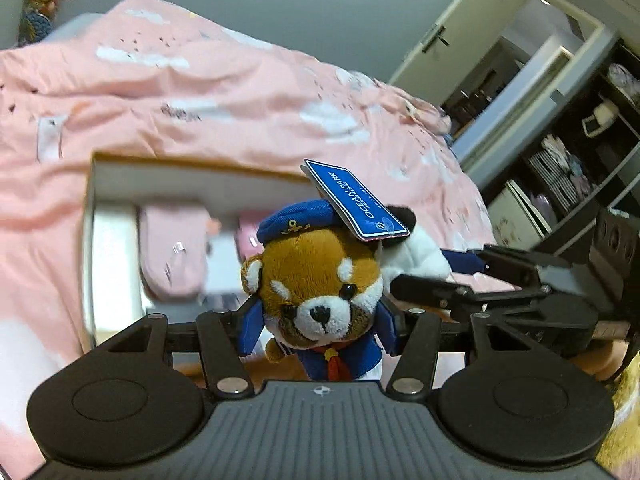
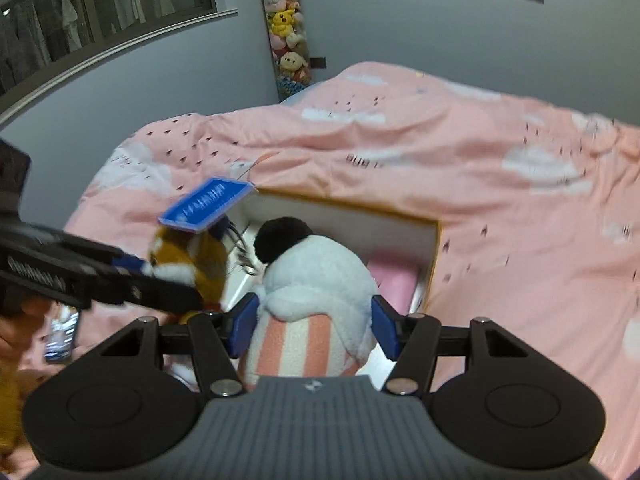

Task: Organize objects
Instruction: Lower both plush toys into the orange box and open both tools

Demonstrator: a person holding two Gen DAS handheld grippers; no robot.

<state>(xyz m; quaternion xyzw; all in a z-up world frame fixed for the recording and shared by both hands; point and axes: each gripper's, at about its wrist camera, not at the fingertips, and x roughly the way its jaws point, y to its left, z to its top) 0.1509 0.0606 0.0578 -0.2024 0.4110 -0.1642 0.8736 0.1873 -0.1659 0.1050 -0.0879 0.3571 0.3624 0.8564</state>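
A: Blue pads of the left gripper [image 1: 318, 330] press both sides of a red panda plush [image 1: 316, 280], jaws narrowed to its body. Sailor cap on, blue hang tag [image 1: 354, 202] sticking up from its head.

B: Right gripper [image 2: 314, 326]?

A: Closed partway on a white plush with pink-striped lower half [image 2: 316, 300], black pom-pom on top. Pads touch its flanks.

B: Location of both toys?

A: Held side by side above an open white cardboard box [image 2: 434, 248] lying on the pink duvet [image 2: 500, 200]. Pink item inside the box; blurred, probably fabric.

B: Contact between plushes?

A: Just beside each other; cannot tell if touching.
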